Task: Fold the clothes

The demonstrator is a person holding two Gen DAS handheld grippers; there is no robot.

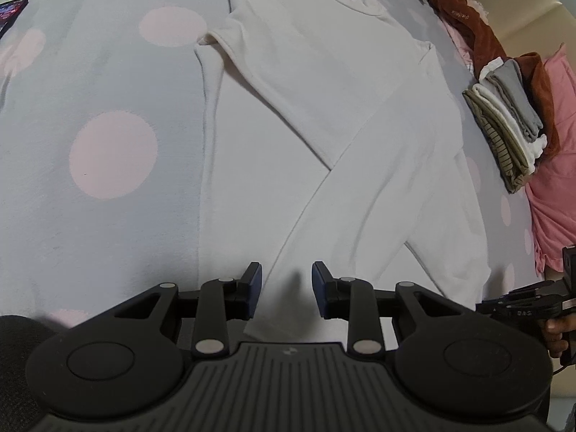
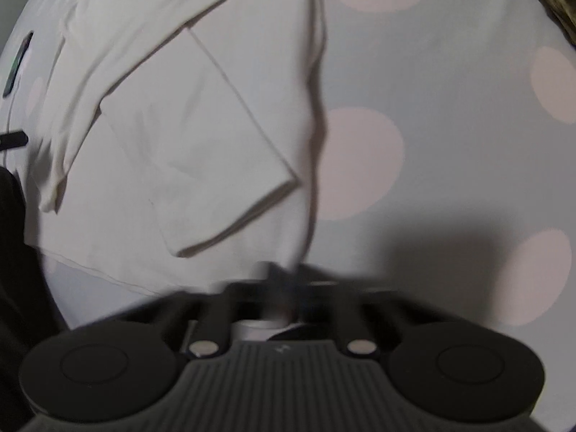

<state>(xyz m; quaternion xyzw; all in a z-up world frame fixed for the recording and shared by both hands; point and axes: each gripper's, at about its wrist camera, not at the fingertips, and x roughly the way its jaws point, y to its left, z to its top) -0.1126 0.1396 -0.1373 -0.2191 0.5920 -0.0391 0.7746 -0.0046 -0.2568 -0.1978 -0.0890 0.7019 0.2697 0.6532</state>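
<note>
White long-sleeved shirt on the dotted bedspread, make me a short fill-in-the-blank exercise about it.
1. The white long-sleeved shirt lies with both sleeves ____ over its front.
2. The grey bedspread under it has large ____ dots.
3. The left gripper has nothing between its ____ pads.
4. A stack of ____ clothes sits beside the shirt.

Missing words: crossed; pink; blue; folded

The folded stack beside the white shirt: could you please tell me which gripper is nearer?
Right. The right gripper is at the white shirt's right edge, just short of the folded stack; the left gripper is over its hem, farther left.
</note>
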